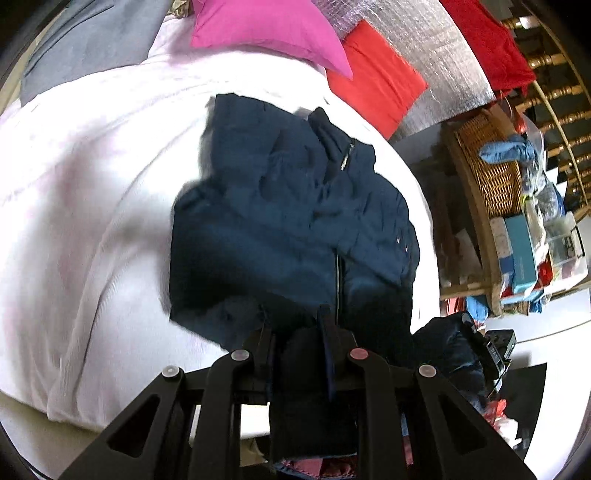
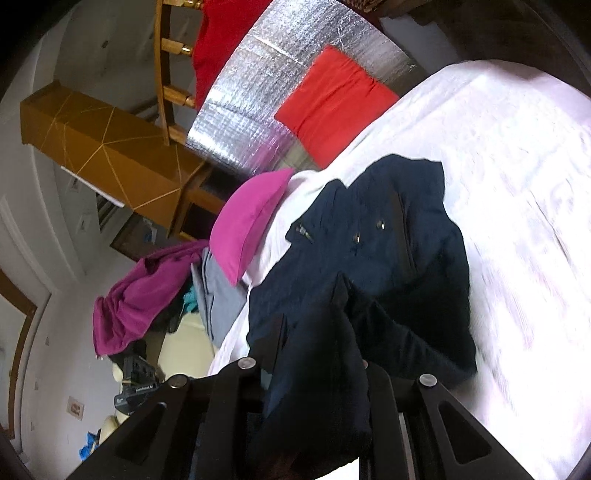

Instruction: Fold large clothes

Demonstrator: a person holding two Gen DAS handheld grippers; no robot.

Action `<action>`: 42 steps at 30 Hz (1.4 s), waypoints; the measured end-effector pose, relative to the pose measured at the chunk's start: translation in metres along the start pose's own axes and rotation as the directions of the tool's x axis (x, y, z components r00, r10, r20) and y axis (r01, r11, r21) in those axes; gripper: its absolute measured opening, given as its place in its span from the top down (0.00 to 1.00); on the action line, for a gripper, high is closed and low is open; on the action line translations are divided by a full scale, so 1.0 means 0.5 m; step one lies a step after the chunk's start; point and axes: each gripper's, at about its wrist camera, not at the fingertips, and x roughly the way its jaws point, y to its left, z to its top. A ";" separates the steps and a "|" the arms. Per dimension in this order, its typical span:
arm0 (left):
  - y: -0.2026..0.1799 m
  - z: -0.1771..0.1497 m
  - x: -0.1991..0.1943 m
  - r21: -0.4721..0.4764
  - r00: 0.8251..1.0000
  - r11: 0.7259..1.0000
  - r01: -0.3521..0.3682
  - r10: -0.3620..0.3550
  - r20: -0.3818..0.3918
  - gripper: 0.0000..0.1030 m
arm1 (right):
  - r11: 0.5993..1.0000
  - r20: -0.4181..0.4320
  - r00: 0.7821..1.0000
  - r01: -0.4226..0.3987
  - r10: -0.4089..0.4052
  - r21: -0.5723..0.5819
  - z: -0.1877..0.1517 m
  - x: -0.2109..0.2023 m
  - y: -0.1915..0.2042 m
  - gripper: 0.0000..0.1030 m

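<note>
A dark navy jacket (image 1: 291,206) with a zip lies crumpled on the white bedsheet (image 1: 92,206). My left gripper (image 1: 295,321) is shut on the jacket's near edge, and dark cloth bunches between its fingers. In the right wrist view the same jacket (image 2: 388,236) lies on the white sheet (image 2: 517,206), with snaps and a zip showing. My right gripper (image 2: 314,306) is shut on another part of the jacket's edge, and a fold of cloth hangs over its fingers and hides them.
A pink pillow (image 1: 269,29) and a red pillow (image 1: 373,77) lie at the bed's far end by a silver foil panel (image 2: 280,74). Grey cloth (image 1: 92,40) lies on the bed. A wicker basket and clutter (image 1: 517,192) stand beside it. Purple cloth (image 2: 144,295) is heaped beside the bed.
</note>
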 end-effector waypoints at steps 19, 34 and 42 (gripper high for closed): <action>0.040 0.212 0.147 -0.026 0.999 0.999 -0.034 0.033 -0.036 0.81 | 0.994 0.017 0.994 0.107 -0.107 -0.015 0.167 0.224 -0.030 0.82; 0.081 0.362 0.229 -0.082 0.999 0.996 -0.026 0.023 -0.041 0.81 | 0.984 0.039 0.984 0.175 -0.175 -0.017 0.287 0.386 -0.078 0.82; 0.118 0.426 0.246 -0.137 1.000 0.991 -0.002 0.005 0.018 0.79 | 0.980 0.059 0.980 0.186 -0.190 0.067 0.341 0.429 -0.142 0.82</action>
